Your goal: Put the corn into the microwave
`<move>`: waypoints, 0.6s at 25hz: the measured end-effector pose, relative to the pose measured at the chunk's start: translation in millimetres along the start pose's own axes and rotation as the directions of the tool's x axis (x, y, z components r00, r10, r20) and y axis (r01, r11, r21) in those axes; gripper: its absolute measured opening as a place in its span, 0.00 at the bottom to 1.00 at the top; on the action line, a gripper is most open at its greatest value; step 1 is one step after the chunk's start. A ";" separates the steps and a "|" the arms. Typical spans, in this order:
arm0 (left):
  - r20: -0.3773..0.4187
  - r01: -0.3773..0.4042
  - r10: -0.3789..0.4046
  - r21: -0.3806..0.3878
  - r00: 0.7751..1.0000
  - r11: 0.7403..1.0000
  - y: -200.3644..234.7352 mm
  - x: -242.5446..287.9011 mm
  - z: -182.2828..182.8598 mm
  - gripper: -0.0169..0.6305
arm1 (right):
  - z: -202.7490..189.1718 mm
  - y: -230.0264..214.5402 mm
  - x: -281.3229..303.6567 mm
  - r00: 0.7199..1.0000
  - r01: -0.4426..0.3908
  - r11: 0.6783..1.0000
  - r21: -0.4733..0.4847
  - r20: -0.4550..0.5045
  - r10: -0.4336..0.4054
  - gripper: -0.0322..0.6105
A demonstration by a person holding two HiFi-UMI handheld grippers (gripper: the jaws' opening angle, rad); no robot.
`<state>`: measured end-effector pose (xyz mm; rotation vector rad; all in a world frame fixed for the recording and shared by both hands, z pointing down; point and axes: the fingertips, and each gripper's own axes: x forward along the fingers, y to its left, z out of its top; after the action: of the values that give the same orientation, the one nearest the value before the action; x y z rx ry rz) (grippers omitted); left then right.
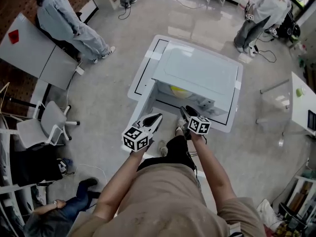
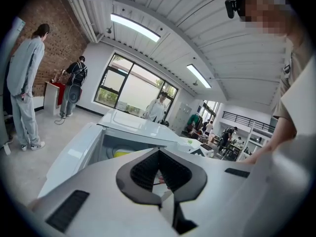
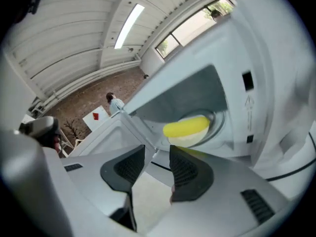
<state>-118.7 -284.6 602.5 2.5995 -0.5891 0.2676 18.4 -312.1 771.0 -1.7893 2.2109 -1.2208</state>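
The yellow corn (image 3: 186,127) lies on the round plate inside the white microwave (image 1: 197,73), whose door stands open; it also shows as a yellow patch in the head view (image 1: 178,91) and the left gripper view (image 2: 121,153). My right gripper (image 3: 157,164) hangs just in front of the opening (image 1: 183,110). Its jaws are apart, there is nothing between them, and it is clear of the corn. My left gripper (image 2: 159,168) is to the left of it (image 1: 156,117) before the microwave, its pads together and empty.
The microwave stands on a white table (image 1: 143,68) with a black border line. An office chair (image 1: 47,125) and grey desks (image 1: 29,46) are at the left, another white table (image 1: 301,102) at the right. People stand at the back left (image 1: 64,21) and back right (image 1: 264,9).
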 end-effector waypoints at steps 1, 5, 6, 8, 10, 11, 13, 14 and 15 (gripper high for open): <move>0.015 0.005 -0.005 -0.004 1.000 1.000 -1.7 -2.3 1.4 0.03 | 8.7 8.4 -12.8 1.000 -0.017 0.999 -0.030 0.016 0.018 0.29; 0.058 0.031 -0.030 -0.009 0.998 0.999 -12.2 -9.3 9.3 0.04 | 58.2 44.1 -80.1 0.986 -0.073 0.995 -0.067 0.142 0.082 0.29; 0.070 0.035 -0.034 -0.007 0.997 0.999 -15.2 -10.9 12.7 0.04 | 72.0 52.4 -98.8 0.980 -0.080 0.994 -0.074 0.178 0.093 0.29; 0.096 0.037 -0.037 -0.002 0.995 0.999 -20.1 -14.9 20.5 0.03 | 94.4 66.2 -133.3 0.968 -0.085 0.991 -0.102 0.227 0.106 0.29; 0.125 0.032 -0.032 0.005 0.992 0.999 -24.7 -19.2 30.2 0.04 | 109.8 75.2 -162.2 0.963 -0.073 0.986 -0.149 0.248 0.109 0.29; 0.138 0.025 -0.026 0.010 0.990 1.000 -27.3 -21.4 35.6 0.03 | 115.7 77.6 -174.9 0.962 -0.060 0.982 -0.179 0.252 0.105 0.29; 0.158 0.003 -0.006 0.019 0.987 1.000 -33.3 -26.4 45.2 0.04 | 125.5 80.3 -198.0 0.960 -0.021 0.967 -0.254 0.266 0.090 0.29; 0.166 -0.011 0.007 0.023 0.986 1.000 -36.6 -29.1 48.9 0.04 | 130.0 80.8 -208.5 0.957 0.004 0.956 -0.294 0.278 0.082 0.29; 0.175 -0.024 0.019 0.026 0.984 0.999 -39.9 -31.7 52.0 0.04 | 134.5 80.4 -217.9 0.953 0.029 0.943 -0.331 0.293 0.074 0.29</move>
<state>-124.5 -265.9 532.4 2.6629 -0.6787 0.0552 91.4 -198.7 538.9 -1.8966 2.3450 -0.5382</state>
